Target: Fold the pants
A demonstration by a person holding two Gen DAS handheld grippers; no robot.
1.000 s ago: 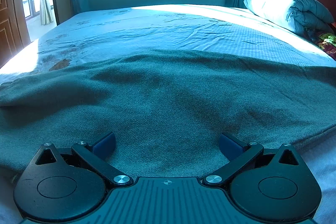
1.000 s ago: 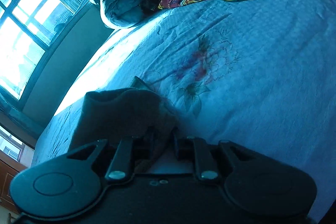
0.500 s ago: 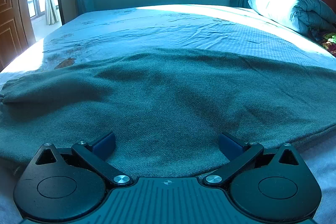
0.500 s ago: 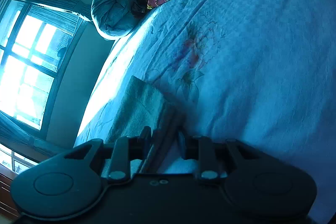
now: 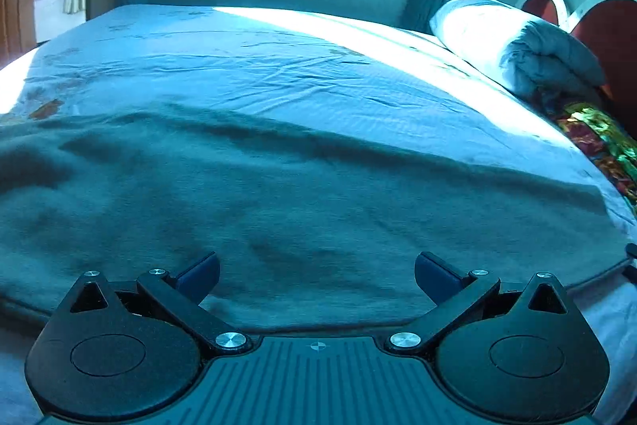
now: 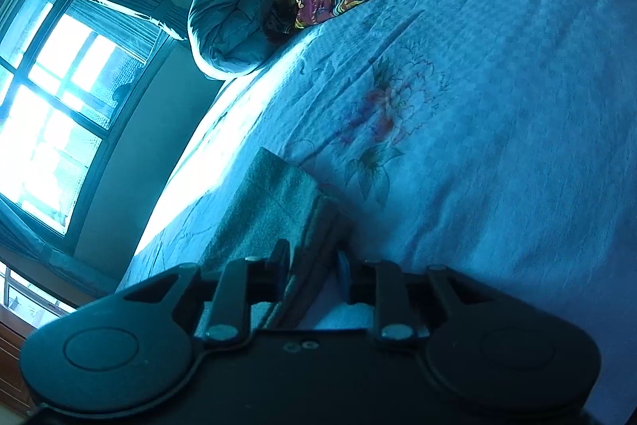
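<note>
Grey-green knit pants [image 5: 278,210] lie spread flat on the bed [image 5: 278,66], filling the lower half of the left view, and the left claw [image 5: 316,275] hovers released over their near edge with nothing between its pads, while the right claw [image 6: 312,265] has just been easing open around the layered end of the pants [image 6: 286,202], which stands between its fingers at about 12 o'clock. I judge a fold has just been laid and is being let go; next, the right claw must back off cleanly, and both need fresh grips for the following fold. Whether the right pads touch the cloth is hard to make out in the dark, and the pants run off the left view at 9 o'clock.
</note>
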